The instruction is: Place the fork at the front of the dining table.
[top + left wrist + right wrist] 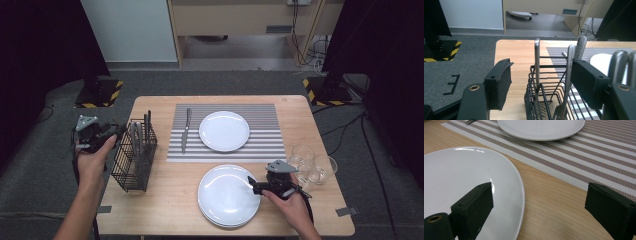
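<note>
The right gripper (pixel 256 186) hangs with jaws spread wide at the right rim of the near stack of plates (pixel 227 196), one jaw over the white surface, the other over bare table (pixel 175 200). To lift cleanly, slide one jaw under the top rim (it looks thin) before squeezing. The left gripper (pixel 116 134), also spread, waits beside the wire cutlery basket (pixel 134 156).
</note>
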Demonstrator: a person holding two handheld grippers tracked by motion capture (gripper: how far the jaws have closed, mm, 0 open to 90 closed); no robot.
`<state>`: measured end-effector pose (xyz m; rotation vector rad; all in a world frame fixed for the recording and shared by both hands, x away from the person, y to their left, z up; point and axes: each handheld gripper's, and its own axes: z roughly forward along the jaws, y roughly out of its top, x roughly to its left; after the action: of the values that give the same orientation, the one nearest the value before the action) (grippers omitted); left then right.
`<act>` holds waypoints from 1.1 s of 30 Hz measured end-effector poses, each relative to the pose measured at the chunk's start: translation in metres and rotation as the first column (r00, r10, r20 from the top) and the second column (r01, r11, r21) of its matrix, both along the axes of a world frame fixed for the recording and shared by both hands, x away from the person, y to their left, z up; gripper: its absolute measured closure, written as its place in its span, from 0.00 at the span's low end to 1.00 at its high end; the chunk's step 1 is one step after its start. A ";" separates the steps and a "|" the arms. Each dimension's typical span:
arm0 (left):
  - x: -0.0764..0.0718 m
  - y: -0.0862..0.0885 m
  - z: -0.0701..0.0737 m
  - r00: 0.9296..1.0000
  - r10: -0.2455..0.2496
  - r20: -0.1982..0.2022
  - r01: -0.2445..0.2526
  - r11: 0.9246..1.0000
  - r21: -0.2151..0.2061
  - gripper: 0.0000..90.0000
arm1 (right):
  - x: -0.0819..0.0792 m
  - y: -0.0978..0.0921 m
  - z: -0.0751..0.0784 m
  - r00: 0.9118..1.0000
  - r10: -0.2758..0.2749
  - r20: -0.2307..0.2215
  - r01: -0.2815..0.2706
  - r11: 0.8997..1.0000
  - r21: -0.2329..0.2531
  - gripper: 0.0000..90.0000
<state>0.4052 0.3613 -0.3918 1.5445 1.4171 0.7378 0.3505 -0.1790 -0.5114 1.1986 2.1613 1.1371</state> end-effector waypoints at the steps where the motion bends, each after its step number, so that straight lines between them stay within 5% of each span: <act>1: 0.001 0.001 0.000 1.000 0.005 -0.002 -0.005 1.000 0.002 0.37 | 0.000 0.000 0.000 1.000 0.000 0.000 0.000 1.000 0.001 0.09; 15: 0.012 0.004 -0.008 1.000 0.010 -0.020 -0.011 1.000 -0.026 0.42 | 0.000 -0.001 0.000 1.000 -0.005 -0.004 0.005 1.000 0.000 0.09; 24: 0.021 0.007 -0.014 0.999 -0.003 -0.038 0.002 0.999 -0.045 0.67 | 0.001 -0.003 -0.001 1.000 -0.009 -0.005 0.009 1.000 -0.001 0.09; 33: 0.021 0.002 -0.014 0.999 -0.011 -0.038 0.010 1.000 -0.022 0.85 | 0.001 -0.002 -0.002 1.000 -0.008 -0.011 0.007 1.000 -0.004 0.09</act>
<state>0.4260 0.3637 -0.4061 1.5561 1.4391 0.6879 0.3516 -0.1808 -0.5137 1.2132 2.1648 1.1247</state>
